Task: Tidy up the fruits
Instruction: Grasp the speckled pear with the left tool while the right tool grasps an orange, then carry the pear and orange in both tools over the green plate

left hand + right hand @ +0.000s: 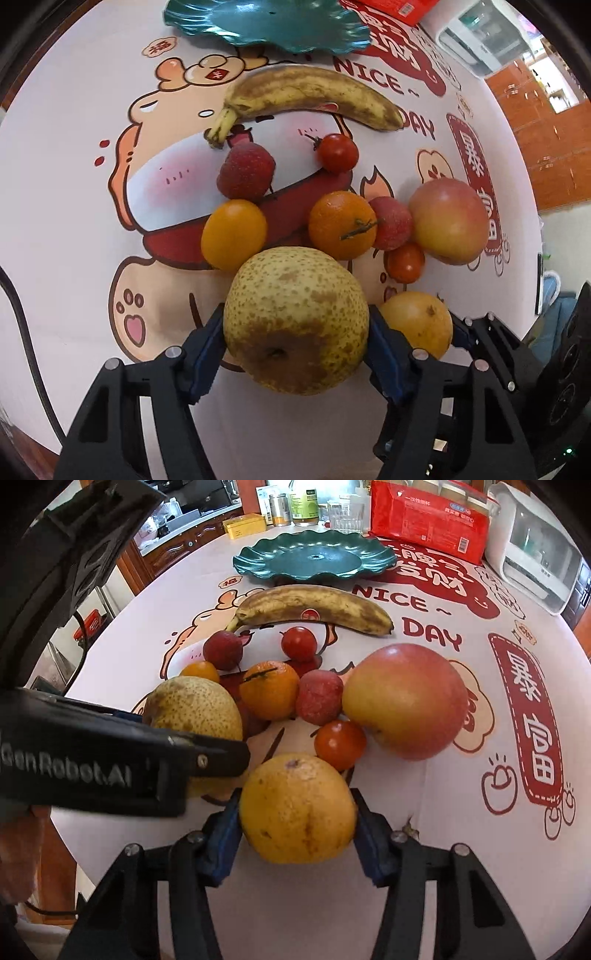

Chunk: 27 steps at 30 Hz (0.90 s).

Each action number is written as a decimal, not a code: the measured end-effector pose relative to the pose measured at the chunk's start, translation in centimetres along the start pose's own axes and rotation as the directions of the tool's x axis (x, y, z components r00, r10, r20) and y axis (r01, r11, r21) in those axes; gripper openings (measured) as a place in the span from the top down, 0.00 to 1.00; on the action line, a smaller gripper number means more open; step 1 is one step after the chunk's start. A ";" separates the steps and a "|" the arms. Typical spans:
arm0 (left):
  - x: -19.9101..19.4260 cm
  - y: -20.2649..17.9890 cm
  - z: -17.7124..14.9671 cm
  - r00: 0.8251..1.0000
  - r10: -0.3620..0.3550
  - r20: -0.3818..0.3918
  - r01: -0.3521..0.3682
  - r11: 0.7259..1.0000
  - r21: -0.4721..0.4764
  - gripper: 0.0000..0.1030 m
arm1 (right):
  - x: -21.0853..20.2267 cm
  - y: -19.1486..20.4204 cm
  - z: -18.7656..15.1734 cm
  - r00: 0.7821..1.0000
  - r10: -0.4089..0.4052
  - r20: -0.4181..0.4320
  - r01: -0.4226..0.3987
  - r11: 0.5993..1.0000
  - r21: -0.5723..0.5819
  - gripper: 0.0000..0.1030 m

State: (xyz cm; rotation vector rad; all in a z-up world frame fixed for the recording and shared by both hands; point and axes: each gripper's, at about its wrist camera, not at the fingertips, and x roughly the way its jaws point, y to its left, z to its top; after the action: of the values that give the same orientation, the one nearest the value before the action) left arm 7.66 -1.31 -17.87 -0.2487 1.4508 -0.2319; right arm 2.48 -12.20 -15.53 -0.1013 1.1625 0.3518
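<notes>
Green plate (314, 559) far, nothing on it | left gripper (295, 325) squeezes the pear (295, 317), near left | right gripper (295, 812) squeezes the yellow fruit (297, 808), near | step: picking up both | next: lift them over the pile to the plate

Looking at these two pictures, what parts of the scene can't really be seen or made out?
- Green plate: far rim cut off by the left wrist view's top edge.
- Small yellow tomato: mostly hidden behind the pear in the right wrist view.
- Red package: print too small to read.
- Pear's underside: hidden in both views.
</notes>
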 end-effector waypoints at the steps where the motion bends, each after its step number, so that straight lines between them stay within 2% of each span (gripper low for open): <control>1: 0.0 0.1 0.0 1.000 0.003 0.004 -0.003 1.000 -0.002 0.33 | 0.0 -0.1 -0.1 1.000 -0.004 0.000 0.004 1.000 0.001 0.48; 6: -1.1 1.0 -0.9 0.999 0.039 0.027 -0.039 0.999 -0.009 0.33 | -1.0 -0.8 -0.3 1.000 -0.015 0.010 0.015 1.000 0.014 0.48; 10: -3.5 1.5 -1.8 0.994 0.058 0.096 -0.060 0.998 0.013 0.34 | -2.5 -0.9 -0.3 0.999 -0.017 0.031 0.017 1.000 0.014 0.48; 13: -5.8 1.5 -2.1 0.981 0.101 0.163 -0.109 0.993 0.041 0.34 | -3.9 -0.7 0.2 0.998 -0.011 0.054 0.010 1.000 0.014 0.48; 20: -11.4 0.5 -1.8 0.942 0.111 0.317 -0.145 0.986 0.086 0.33 | -7.8 1.0 2.8 0.990 -0.014 0.139 0.015 1.000 -0.004 0.48; 24: -14.3 0.7 -1.2 0.935 0.071 0.349 -0.109 0.990 0.090 0.33 | -10.0 1.3 4.8 0.985 -0.007 0.173 0.006 1.000 0.004 0.48; 27: -16.6 0.9 -0.3 0.928 0.068 0.367 -0.110 0.989 0.096 0.33 | -12.0 1.3 6.9 0.980 -0.010 0.200 0.008 1.000 0.013 0.48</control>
State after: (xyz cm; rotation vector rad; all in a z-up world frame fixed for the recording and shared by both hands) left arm 5.58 4.62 -2.42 -0.1230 1.0735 -0.1832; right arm 3.94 -11.86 -1.74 -0.0585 0.9647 0.3389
